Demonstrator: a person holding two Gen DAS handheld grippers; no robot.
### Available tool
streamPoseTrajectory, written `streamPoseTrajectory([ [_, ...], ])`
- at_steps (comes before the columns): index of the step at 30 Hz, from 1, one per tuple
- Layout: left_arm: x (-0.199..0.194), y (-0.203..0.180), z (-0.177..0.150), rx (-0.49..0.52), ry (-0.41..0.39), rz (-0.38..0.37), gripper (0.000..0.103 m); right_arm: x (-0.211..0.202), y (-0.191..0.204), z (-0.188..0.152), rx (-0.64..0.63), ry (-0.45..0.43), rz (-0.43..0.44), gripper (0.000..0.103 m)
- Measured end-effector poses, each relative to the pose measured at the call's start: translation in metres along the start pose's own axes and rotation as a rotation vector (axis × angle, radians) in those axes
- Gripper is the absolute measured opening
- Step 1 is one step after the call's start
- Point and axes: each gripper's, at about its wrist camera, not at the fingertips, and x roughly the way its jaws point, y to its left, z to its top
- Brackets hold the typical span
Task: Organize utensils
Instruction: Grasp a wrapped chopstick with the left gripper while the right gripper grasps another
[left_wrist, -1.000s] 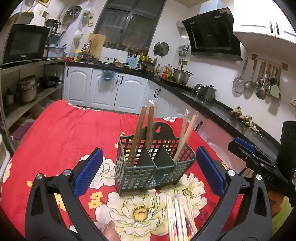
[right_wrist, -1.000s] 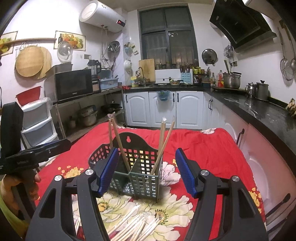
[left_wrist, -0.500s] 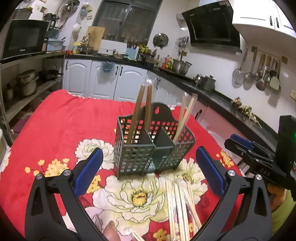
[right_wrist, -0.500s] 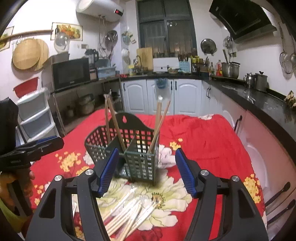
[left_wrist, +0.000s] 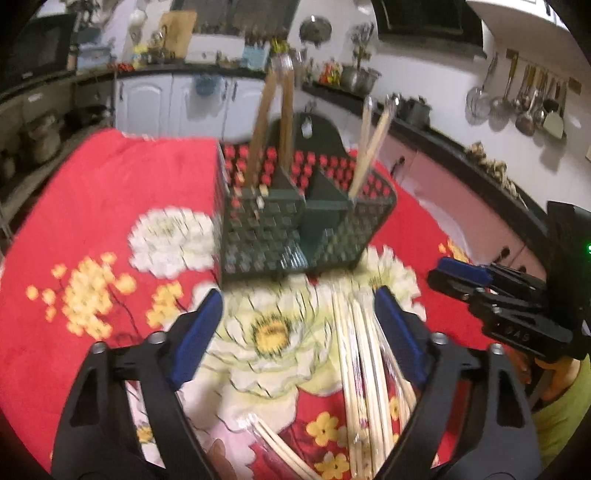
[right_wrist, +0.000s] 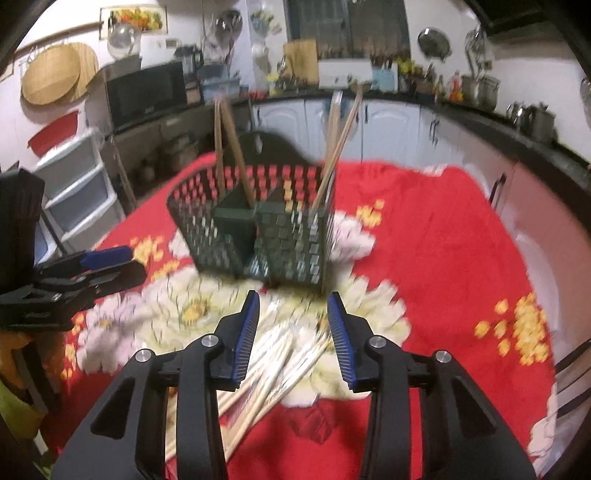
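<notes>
Pale wooden chopsticks (left_wrist: 364, 354) lie loose before the green basket (left_wrist: 295, 229); left gripper (left_wrist: 299, 325) fingers spread wide, right gripper (right_wrist: 293, 325) fingers narrower, both empty.

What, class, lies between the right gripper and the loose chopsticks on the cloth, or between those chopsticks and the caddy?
Nothing visible. The right gripper hangs with jaws open directly above the loose chopsticks. Between them and the green caddy lies only bare flowered cloth. The left gripper sits off to the side.
</notes>
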Motion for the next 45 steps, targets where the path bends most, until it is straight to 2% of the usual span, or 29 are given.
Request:
streamPoseTrajectory([
  [6, 0.029, -0.002, -0.014, -0.006, 0.132, -0.040, 0.034, 0.032, 0.001, -0.019, 0.022, 0.116, 0.050, 0.027],
  [11, 0.046, -0.009, -0.022, 0.020, 0.213, -0.080, 0.027, 0.051, 0.006, -0.022, 0.023, 0.174, 0.062, 0.027],
  [18, 0.071, -0.023, -0.016, 0.054, 0.278, -0.105, 0.027, 0.060, -0.001, -0.022, 0.060, 0.204, 0.091, 0.025],
  [21, 0.083, -0.023, -0.010, 0.049, 0.297, -0.098, 0.027, 0.064, -0.008, -0.022, 0.099, 0.216, 0.135, 0.017],
  [26, 0.096, -0.020, -0.001, 0.030, 0.305, -0.093, 0.027, 0.053, -0.020, -0.019, 0.136, 0.191, 0.141, 0.008],
  [36, 0.124, -0.033, 0.016, 0.060, 0.315, -0.051, 0.027, 0.026, -0.040, -0.012, 0.144, 0.121, 0.109, 0.006],
  [41, 0.133, -0.039, 0.020, 0.076, 0.307, -0.016, 0.018, 0.019, -0.039, -0.009, 0.122, 0.097, 0.082, 0.006],
  [45, 0.136, -0.039, 0.017, 0.095, 0.295, -0.011, 0.006, 0.013, -0.040, -0.005, 0.122, 0.079, 0.075, 0.006],
])
